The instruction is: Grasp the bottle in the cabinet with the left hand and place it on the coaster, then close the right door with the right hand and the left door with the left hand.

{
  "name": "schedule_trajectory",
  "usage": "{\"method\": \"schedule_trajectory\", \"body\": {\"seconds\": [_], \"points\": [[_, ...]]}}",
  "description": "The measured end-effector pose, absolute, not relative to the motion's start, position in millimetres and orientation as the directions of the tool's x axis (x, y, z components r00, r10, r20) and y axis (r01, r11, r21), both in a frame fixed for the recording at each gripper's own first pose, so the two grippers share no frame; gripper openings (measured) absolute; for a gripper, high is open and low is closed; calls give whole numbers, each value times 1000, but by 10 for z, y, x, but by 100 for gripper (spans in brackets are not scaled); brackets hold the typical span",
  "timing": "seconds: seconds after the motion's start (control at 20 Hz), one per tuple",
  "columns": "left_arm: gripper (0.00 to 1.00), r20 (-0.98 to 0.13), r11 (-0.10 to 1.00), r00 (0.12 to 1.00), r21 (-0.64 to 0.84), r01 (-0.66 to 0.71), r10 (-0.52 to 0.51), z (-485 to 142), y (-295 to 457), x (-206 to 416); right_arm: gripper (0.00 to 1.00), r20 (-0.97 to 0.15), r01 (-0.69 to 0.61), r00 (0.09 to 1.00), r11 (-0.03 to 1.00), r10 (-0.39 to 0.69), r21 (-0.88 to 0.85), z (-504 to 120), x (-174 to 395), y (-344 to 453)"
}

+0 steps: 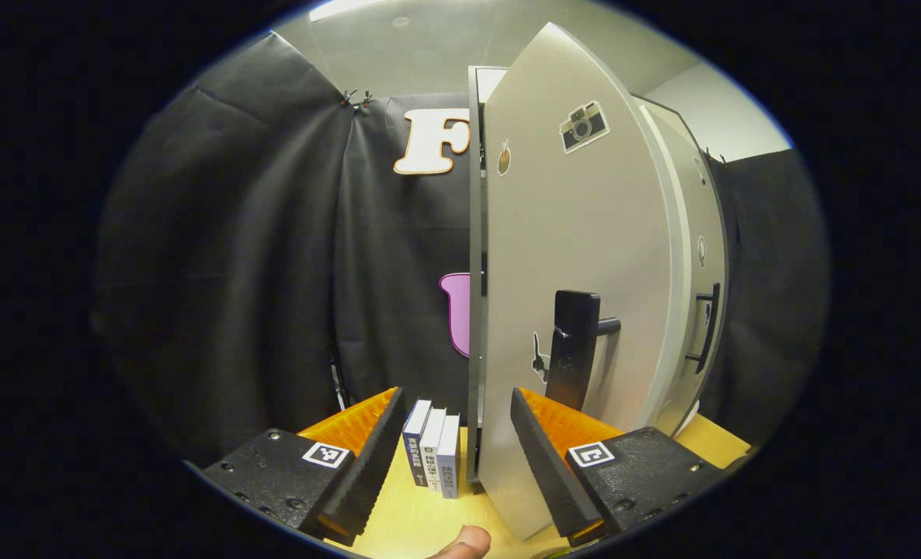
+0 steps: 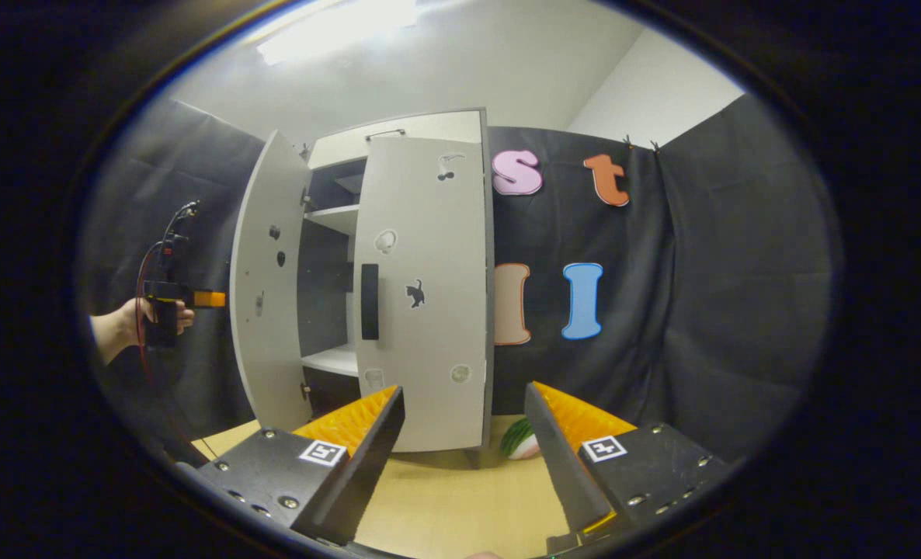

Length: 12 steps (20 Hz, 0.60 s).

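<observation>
In the left gripper view, the left gripper (image 1: 457, 450) stood wide open at the bottom of the frame with nothing between its fingers. Right of centre rose the cabinet's left door (image 1: 577, 310), partly open and seen nearly edge-on, its dark handle (image 1: 573, 349) just above the gripper's right-hand finger. The right door (image 1: 701, 287) lay beyond it, towards the right edge. Three books (image 1: 433, 458) stood upright on the wooden table (image 1: 414, 520), low in the frame between the fingers.

In the right gripper view, the right gripper (image 2: 464, 458) was also spread wide and empty at the bottom. The cabinet (image 2: 398, 132) filled the centre left; its right door (image 2: 422, 295) looked almost closed, while the left door (image 2: 262, 287) hung ajar, showing shelves. At the far left, a hand (image 2: 130, 322) held the other gripper against that door. I could not tell where the bottle was.
</observation>
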<state>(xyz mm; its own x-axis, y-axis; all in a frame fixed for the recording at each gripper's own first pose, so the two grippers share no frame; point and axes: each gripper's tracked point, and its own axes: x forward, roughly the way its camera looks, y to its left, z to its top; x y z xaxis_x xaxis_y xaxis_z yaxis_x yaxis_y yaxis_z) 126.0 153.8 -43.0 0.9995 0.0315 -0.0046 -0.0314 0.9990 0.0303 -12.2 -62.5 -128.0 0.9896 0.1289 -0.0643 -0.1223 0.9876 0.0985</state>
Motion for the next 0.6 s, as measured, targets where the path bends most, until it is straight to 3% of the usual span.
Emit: {"method": "schedule_trajectory", "body": {"seconds": [0.3, 0.6], "points": [[85, 0, 999, 999, 30, -37, 37, -447, 1429, 1286, 95, -81, -122, 988, 988, 130, 91, -1325, -131, -569], [88, -2, 1000, 1000, 24, -15, 15, -473, 1219, 1341, 95, -37, -135, 990, 991, 136, 27, -1192, -54, -478]]}}
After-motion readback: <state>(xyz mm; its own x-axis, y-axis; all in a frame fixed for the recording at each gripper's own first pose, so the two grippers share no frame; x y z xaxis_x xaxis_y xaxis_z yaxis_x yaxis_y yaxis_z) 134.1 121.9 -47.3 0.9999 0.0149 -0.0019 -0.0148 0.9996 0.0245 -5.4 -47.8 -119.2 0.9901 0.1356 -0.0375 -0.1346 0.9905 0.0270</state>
